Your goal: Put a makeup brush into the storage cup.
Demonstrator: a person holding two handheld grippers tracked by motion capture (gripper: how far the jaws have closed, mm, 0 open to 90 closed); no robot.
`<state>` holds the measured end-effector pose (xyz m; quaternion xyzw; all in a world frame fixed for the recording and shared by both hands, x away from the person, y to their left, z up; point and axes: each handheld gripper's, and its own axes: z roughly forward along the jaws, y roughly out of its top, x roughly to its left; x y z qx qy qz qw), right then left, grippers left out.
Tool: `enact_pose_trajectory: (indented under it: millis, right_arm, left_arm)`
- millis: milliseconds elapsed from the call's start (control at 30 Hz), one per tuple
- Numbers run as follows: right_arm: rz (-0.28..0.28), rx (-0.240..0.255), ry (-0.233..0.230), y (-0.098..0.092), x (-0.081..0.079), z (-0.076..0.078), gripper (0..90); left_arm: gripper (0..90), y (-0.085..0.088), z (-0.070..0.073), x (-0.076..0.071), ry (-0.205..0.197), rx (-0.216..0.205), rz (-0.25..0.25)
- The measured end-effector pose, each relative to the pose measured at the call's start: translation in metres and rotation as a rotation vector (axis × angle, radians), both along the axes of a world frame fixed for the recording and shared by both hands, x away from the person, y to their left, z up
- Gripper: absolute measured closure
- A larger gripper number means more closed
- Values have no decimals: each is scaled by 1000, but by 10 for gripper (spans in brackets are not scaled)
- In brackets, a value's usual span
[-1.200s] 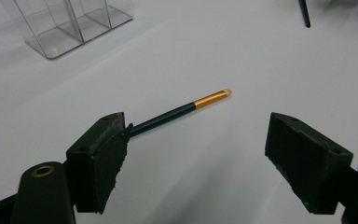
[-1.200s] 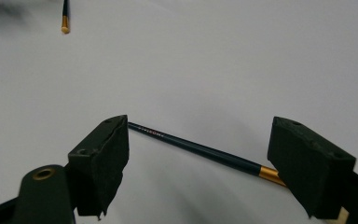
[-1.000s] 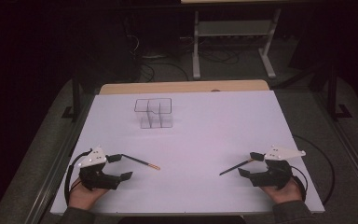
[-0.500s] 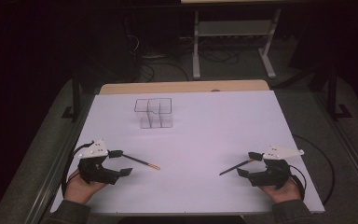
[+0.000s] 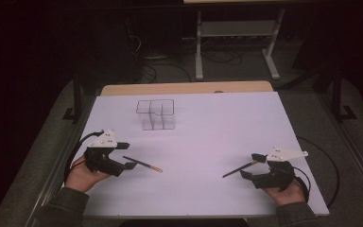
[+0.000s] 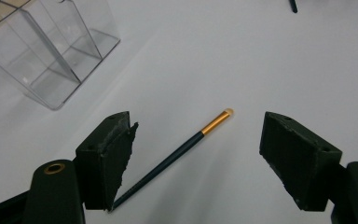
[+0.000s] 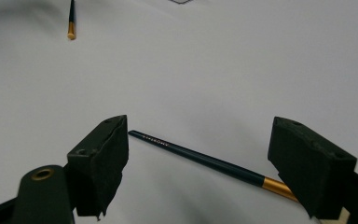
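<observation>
Two dark-handled brushes with gold ferrules lie flat on the white table. The left brush (image 5: 142,164) (image 6: 177,154) lies between the wide-apart jaws of my left gripper (image 5: 126,156) (image 6: 199,140), its handle end close under one jaw and its gold end pointing away. My right gripper (image 5: 250,166) (image 7: 200,140) is also open, and the right brush (image 5: 237,170) (image 7: 200,158) runs across the gap between its jaws, gold ferrule by the right-hand jaw. Neither gripper holds anything. The left brush's tip (image 7: 71,21) also appears far off in the right gripper view.
A clear plastic organizer (image 5: 156,113) (image 6: 51,51) with several compartments stands at the back left of the white table (image 5: 227,127). A wooden strip (image 5: 184,88) borders the far edge. Cables trail from both grippers off the table's sides.
My left gripper has edged slightly forward over its brush. The right gripper and both brushes have stayed put.
</observation>
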<state>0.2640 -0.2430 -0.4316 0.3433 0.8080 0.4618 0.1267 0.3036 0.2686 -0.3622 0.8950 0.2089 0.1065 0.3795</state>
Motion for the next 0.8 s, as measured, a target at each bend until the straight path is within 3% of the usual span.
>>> enact_pose_trajectory:
  millis: [433,633,800]
  right_arm:
    - [6,-7,-3,1,0,1,191]
    - [3,-4,-2,0,1,1,190]
    - [6,-5,1,0,1,1,190]
  left_arm:
    - [290,-17,2,24,35,111,-75]
    - [317,-26,-6,36,77,168,-107]
    - [353,-31,-11,39,95,190,-136]
